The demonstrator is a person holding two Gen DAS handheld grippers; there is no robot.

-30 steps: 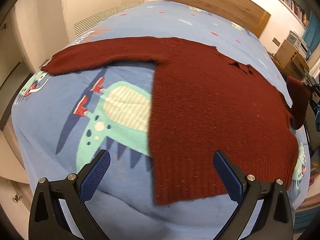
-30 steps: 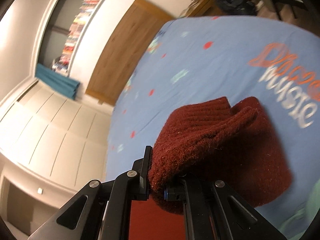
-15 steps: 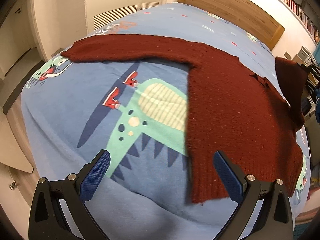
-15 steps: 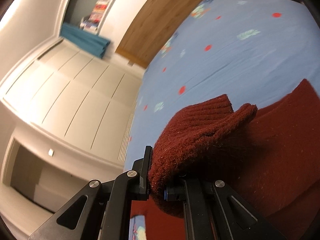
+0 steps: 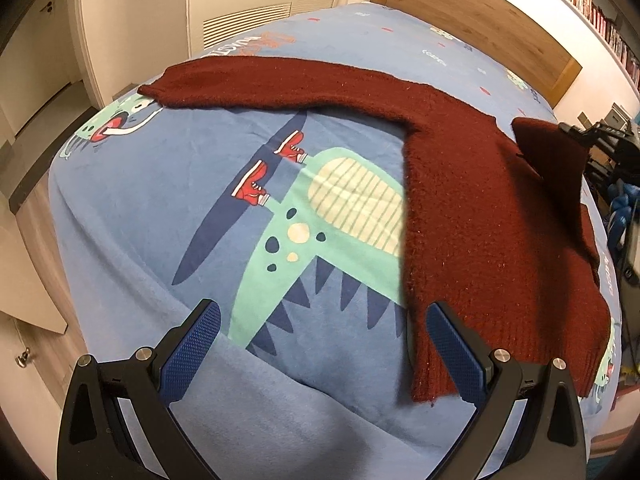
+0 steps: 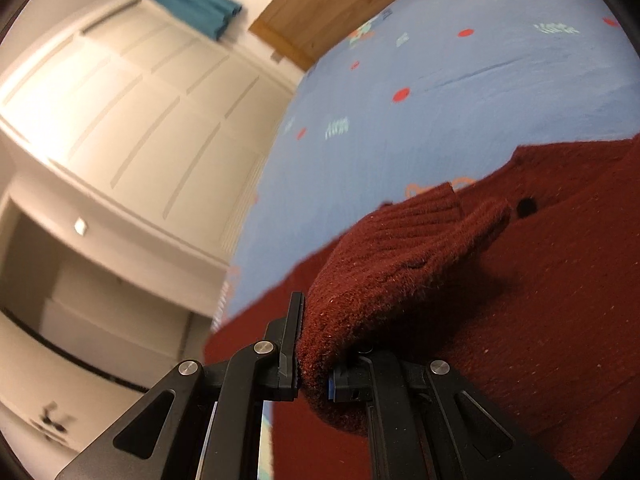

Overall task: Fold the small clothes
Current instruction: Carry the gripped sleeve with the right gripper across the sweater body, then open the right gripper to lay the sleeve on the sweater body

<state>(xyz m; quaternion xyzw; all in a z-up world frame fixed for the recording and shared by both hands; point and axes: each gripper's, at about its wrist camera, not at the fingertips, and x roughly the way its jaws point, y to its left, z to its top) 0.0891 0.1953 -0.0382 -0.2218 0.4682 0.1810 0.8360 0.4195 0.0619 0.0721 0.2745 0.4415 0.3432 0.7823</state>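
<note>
At the far left of the left wrist view, the cuff end of the sweater's outstretched sleeve [image 5: 248, 80] lies flat on the bed [image 5: 140, 208], its long axis running across the picture toward the body of the dark red sweater [image 5: 500, 240] at right. The left tool [image 5: 320, 344] hangs with its blue pads spread wide and nothing between them; the sweater's hem corner sits just beside its right pad, so this tool is the nearer one to that flat sleeve, which lies ahead and away to its left. Farther right, the other sleeve [image 6: 400, 264] is pinched at its ribbed cuff in the pressed-together right tool [image 6: 314, 372], raised above the sweater's chest; I judge folding it inward is the step in hand. Orange and white lettering on the blue cover appears beyond the sleeve, too warped to read.
</note>
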